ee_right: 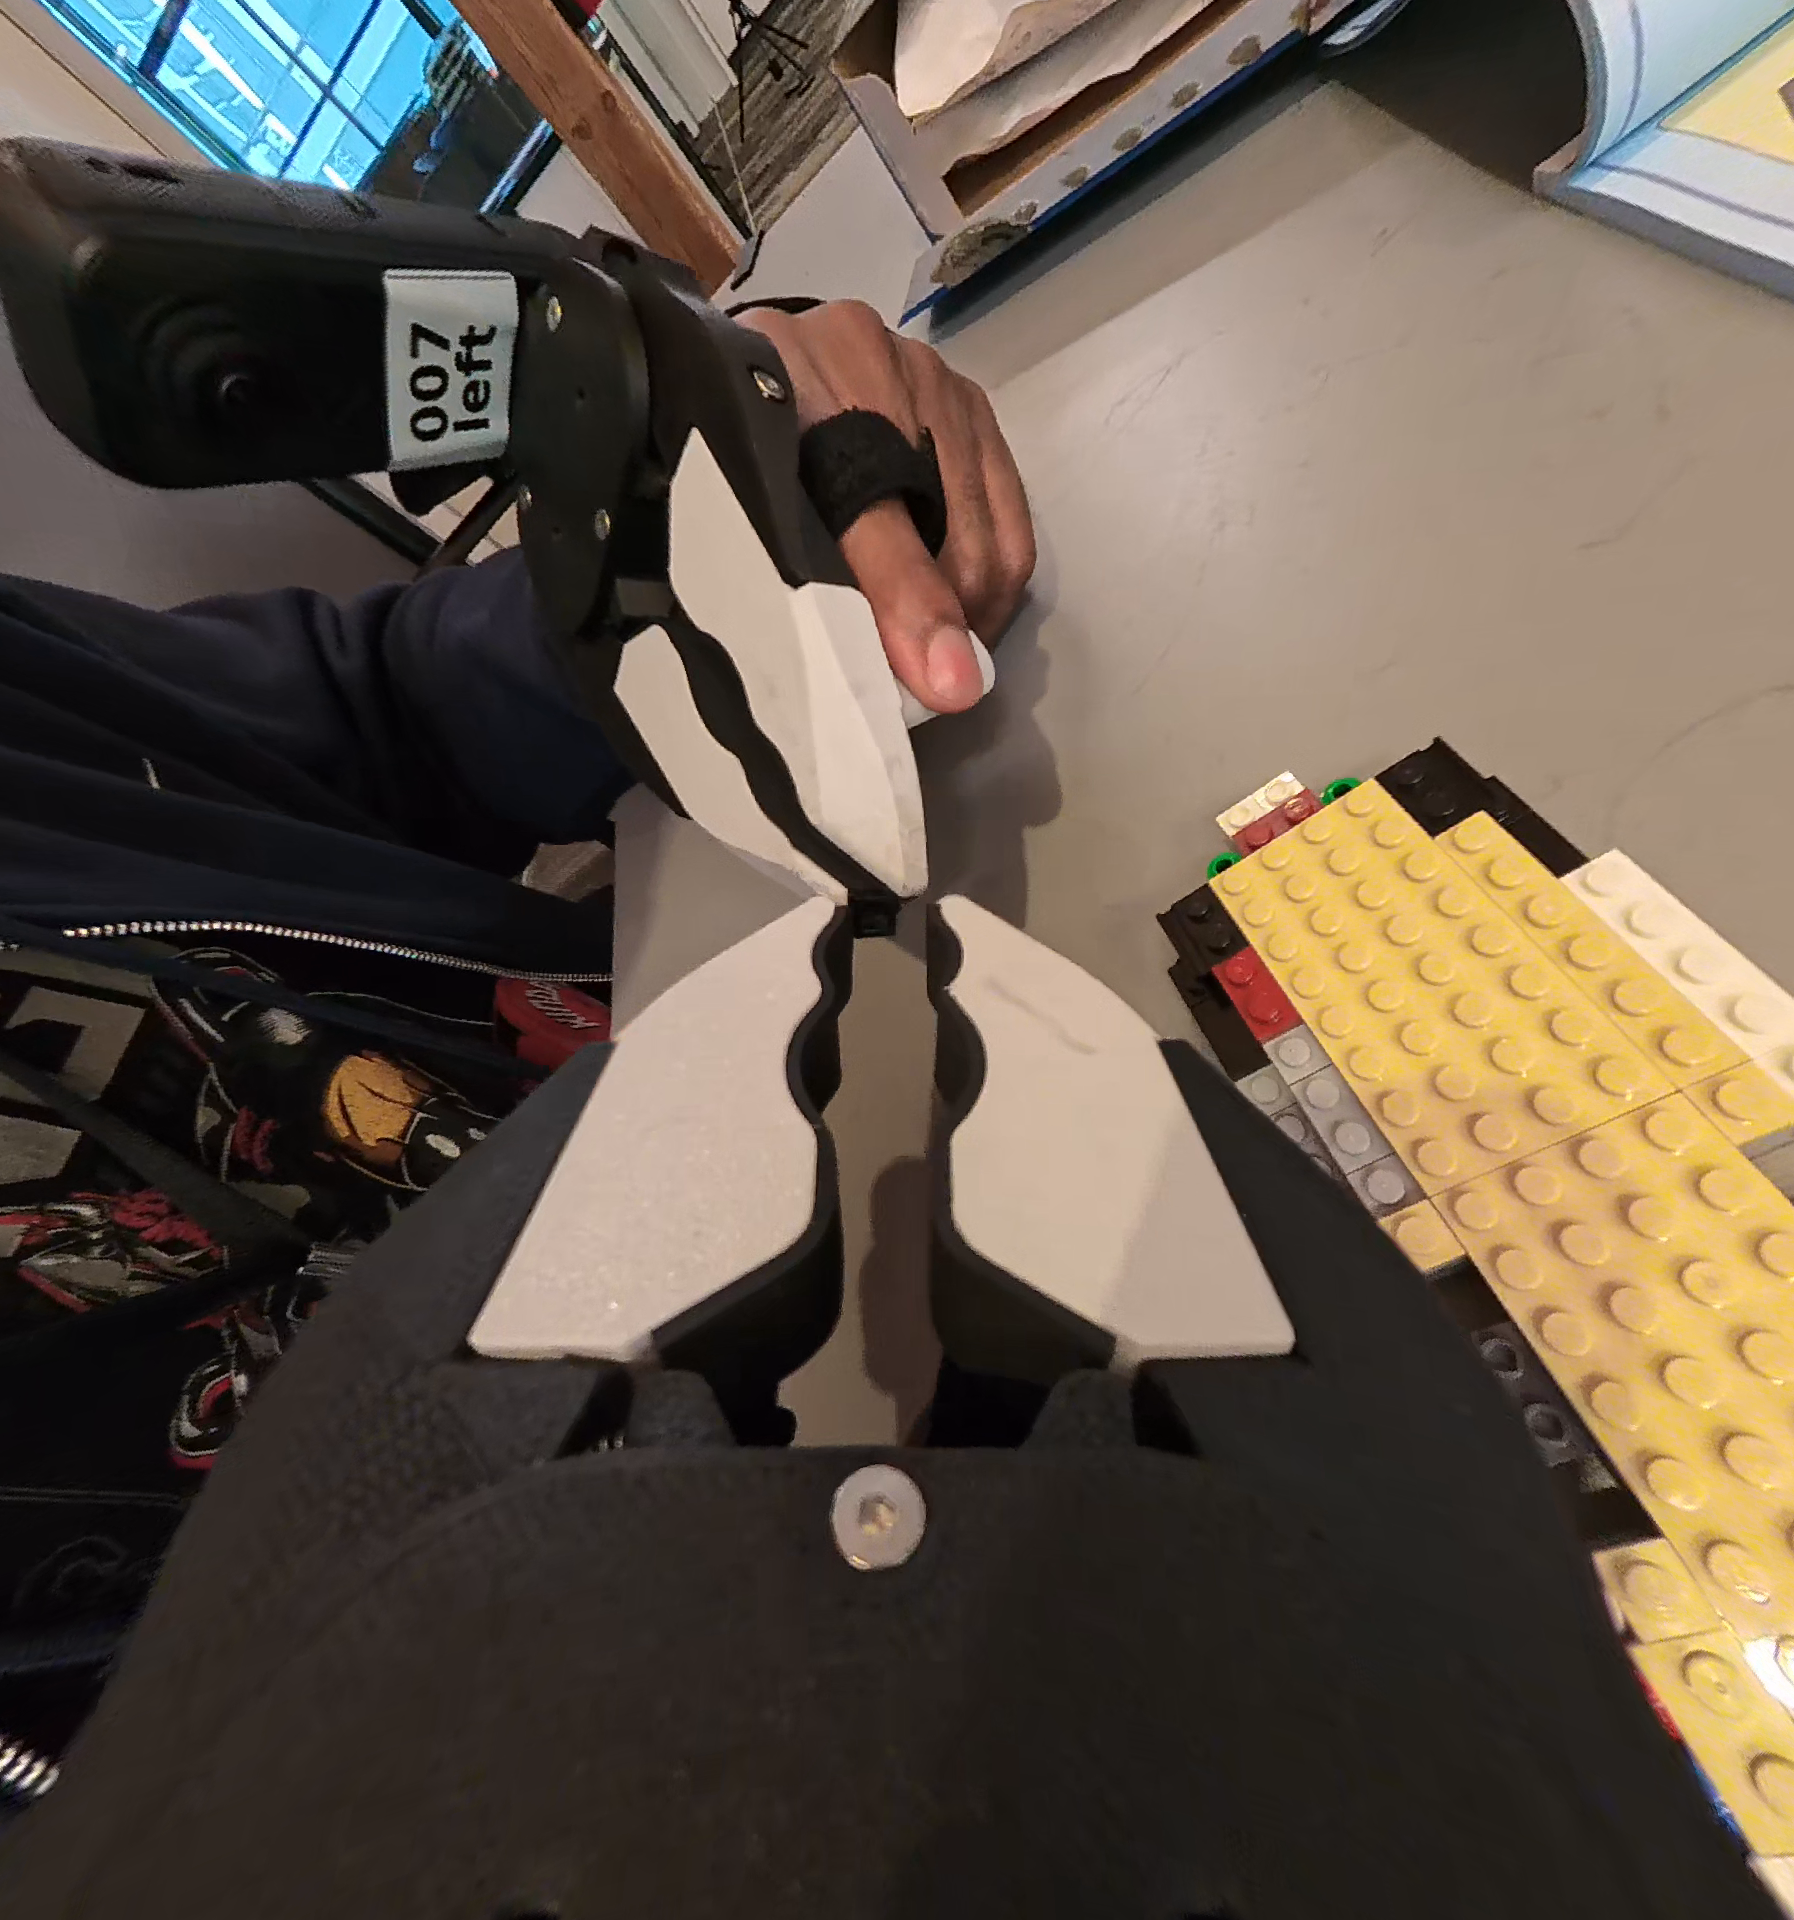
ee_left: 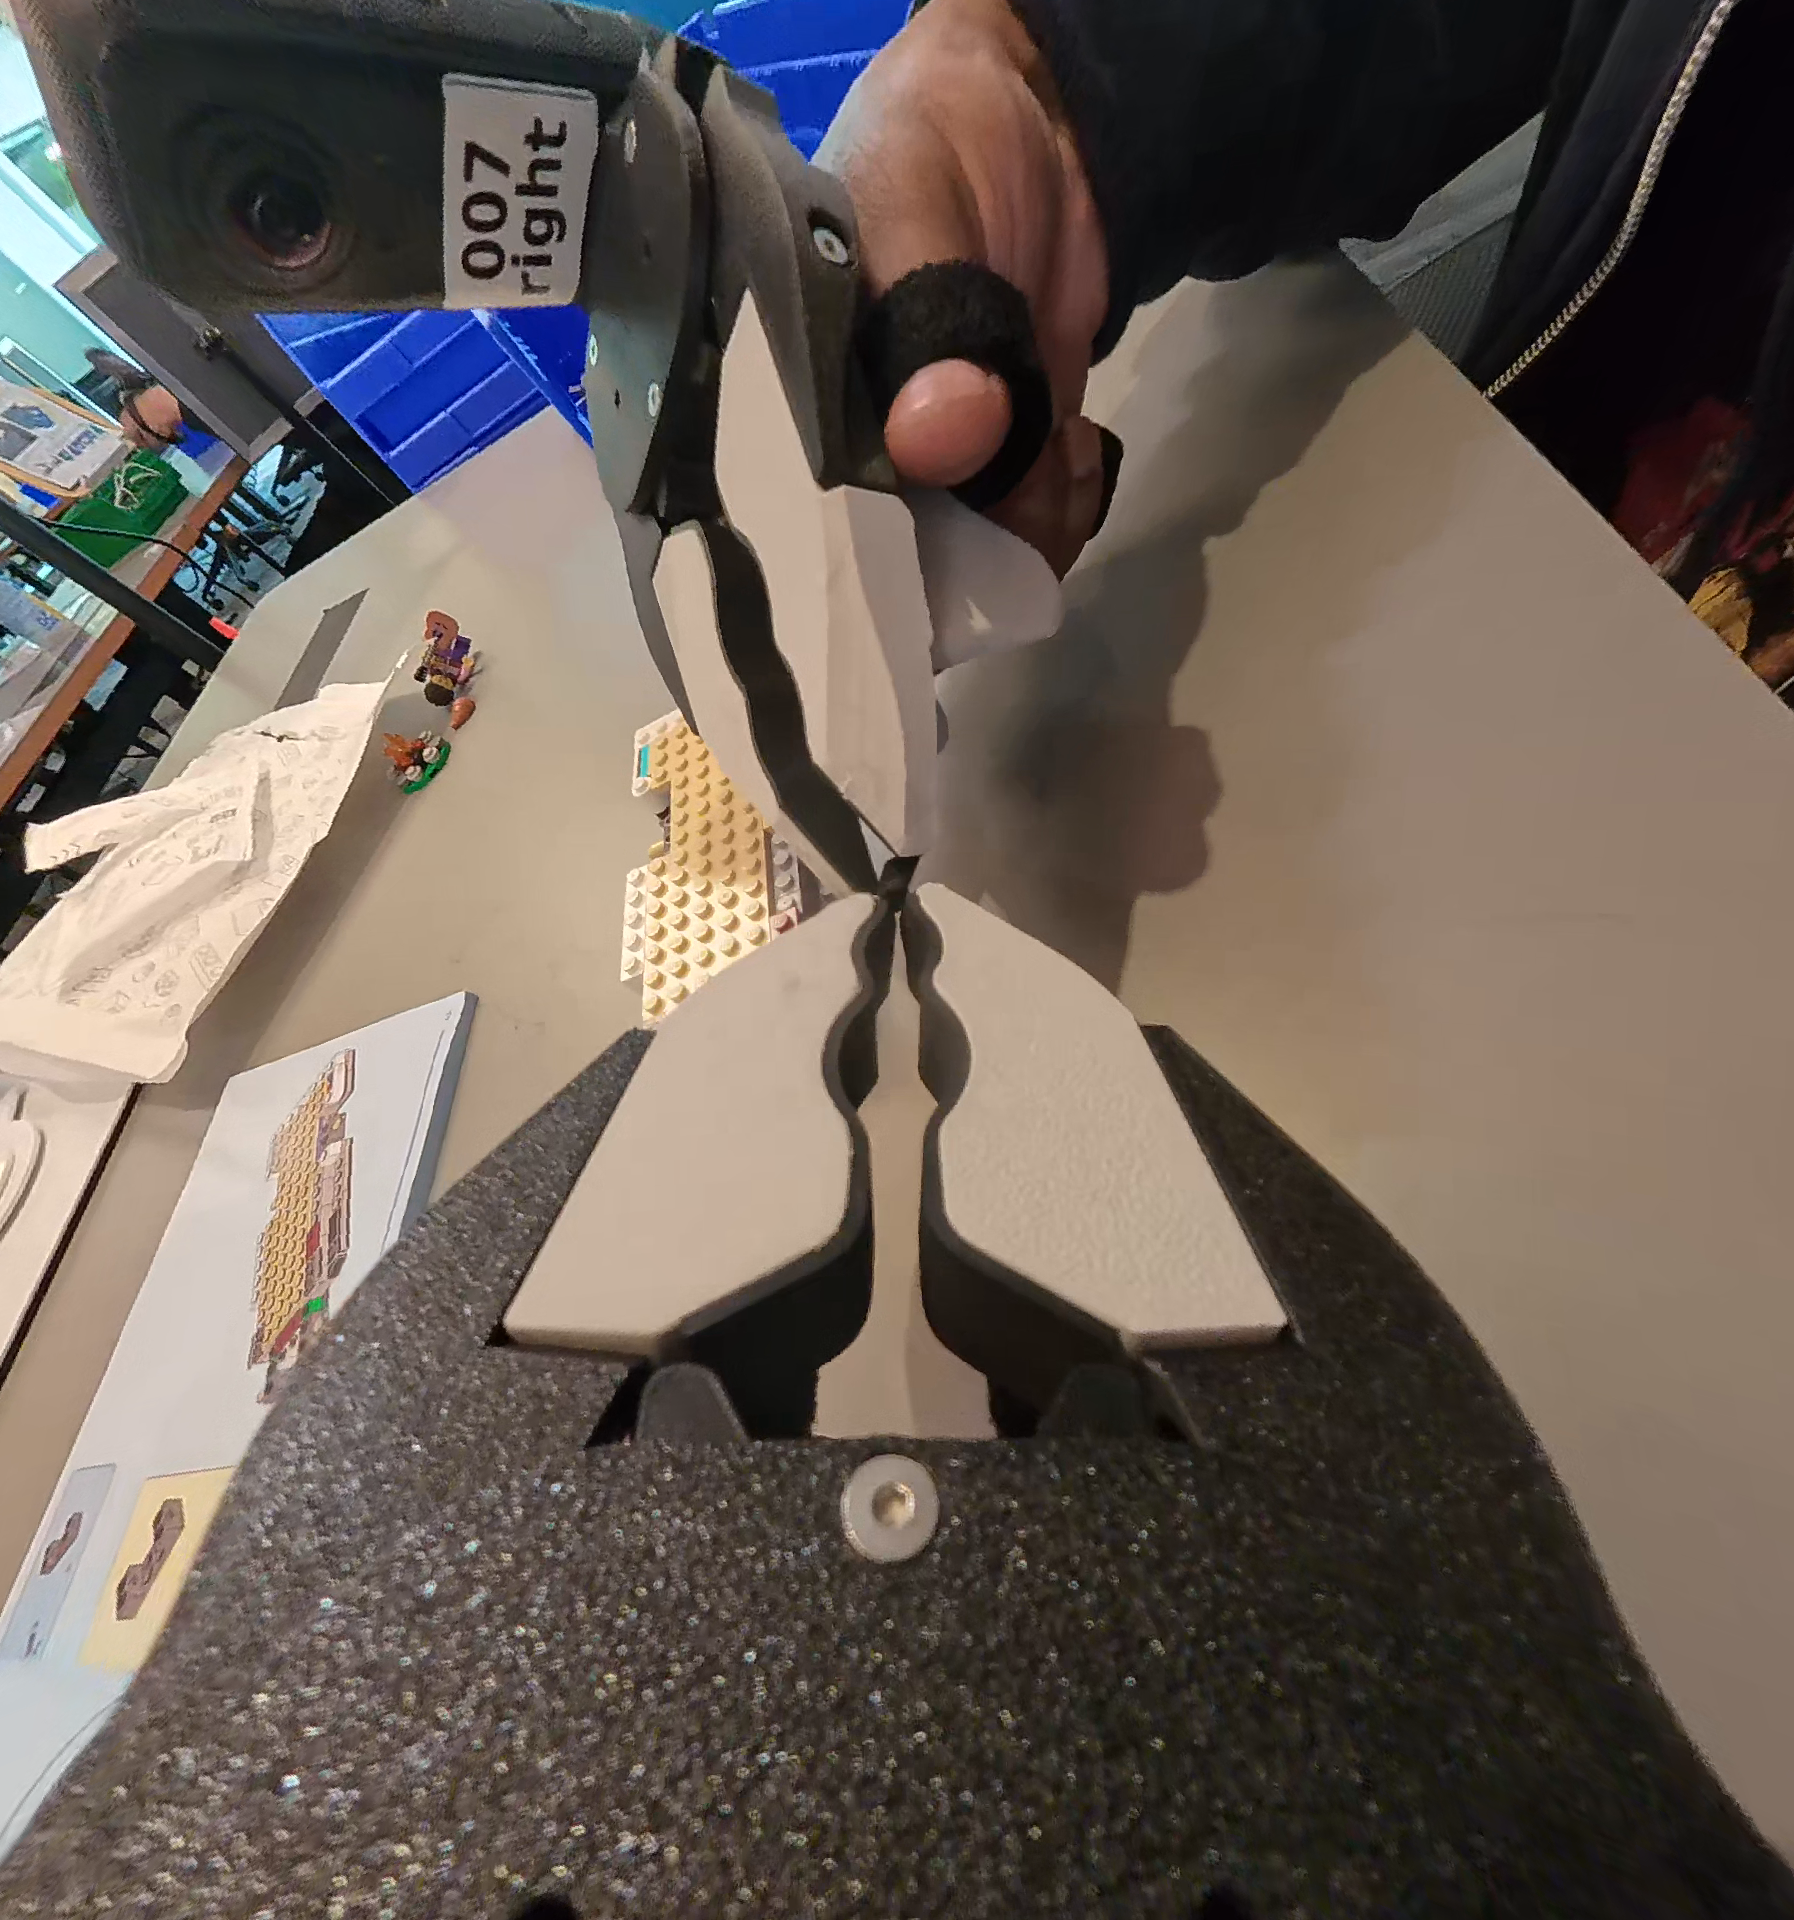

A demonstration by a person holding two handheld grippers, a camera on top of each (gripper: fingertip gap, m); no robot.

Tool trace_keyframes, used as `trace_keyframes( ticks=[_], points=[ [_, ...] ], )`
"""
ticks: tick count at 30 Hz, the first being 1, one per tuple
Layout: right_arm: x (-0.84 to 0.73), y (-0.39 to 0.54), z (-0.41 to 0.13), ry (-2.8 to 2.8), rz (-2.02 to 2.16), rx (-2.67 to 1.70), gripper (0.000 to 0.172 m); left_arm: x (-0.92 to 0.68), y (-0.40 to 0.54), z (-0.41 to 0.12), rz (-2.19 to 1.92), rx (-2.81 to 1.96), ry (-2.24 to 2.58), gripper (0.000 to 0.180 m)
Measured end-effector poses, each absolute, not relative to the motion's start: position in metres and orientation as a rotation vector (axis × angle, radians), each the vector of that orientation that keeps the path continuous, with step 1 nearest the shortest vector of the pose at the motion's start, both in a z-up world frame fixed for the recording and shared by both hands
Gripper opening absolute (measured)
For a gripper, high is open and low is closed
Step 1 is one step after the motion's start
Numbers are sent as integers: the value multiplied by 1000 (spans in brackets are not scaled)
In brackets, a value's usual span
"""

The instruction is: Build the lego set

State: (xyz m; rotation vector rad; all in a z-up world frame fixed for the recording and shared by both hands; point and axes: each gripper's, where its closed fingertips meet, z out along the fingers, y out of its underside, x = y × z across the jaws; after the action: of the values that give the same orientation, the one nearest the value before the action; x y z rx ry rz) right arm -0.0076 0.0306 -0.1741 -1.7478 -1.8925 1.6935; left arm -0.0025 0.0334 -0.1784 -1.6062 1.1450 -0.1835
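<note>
My left gripper [ee_left: 895, 909] is shut on a small black brick [ee_left: 898, 881], pinched at its very tips. In the right wrist view the left gripper [ee_right: 872, 888] comes down from above with that black brick [ee_right: 872, 920] in its tips. My right gripper [ee_right: 888, 920] is open: its fingers [ee_right: 976, 966] stand on either side of the brick, with a gap on the right side. In the left wrist view the right gripper [ee_left: 898, 847] meets mine tip to tip just above the grey table [ee_left: 1444, 935]. A tan studded plate build [ee_right: 1495, 1039] lies to the right.
The tan build [ee_left: 701, 862] lies behind the grippers. An instruction booklet [ee_left: 301, 1195], a crumpled white paper bag [ee_left: 176, 883] and small figures [ee_left: 446, 665] lie to the left. Blue bins [ee_left: 405, 384] stand at the back. A cardboard box [ee_right: 1028, 125] and an open booklet [ee_right: 1703, 135] lie beyond. Only a small space, under 4 cm, lies between the two pairs of fingers.
</note>
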Motion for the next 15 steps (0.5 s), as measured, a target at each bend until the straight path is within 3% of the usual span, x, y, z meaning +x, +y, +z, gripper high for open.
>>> trace_keyframes(
  ticks=[15],
  points=[
    [-11, 57, -181, -1922, 1427, -1671, 14, -21, 43, -191, -139, -1750, 1099, 0]
  ],
)
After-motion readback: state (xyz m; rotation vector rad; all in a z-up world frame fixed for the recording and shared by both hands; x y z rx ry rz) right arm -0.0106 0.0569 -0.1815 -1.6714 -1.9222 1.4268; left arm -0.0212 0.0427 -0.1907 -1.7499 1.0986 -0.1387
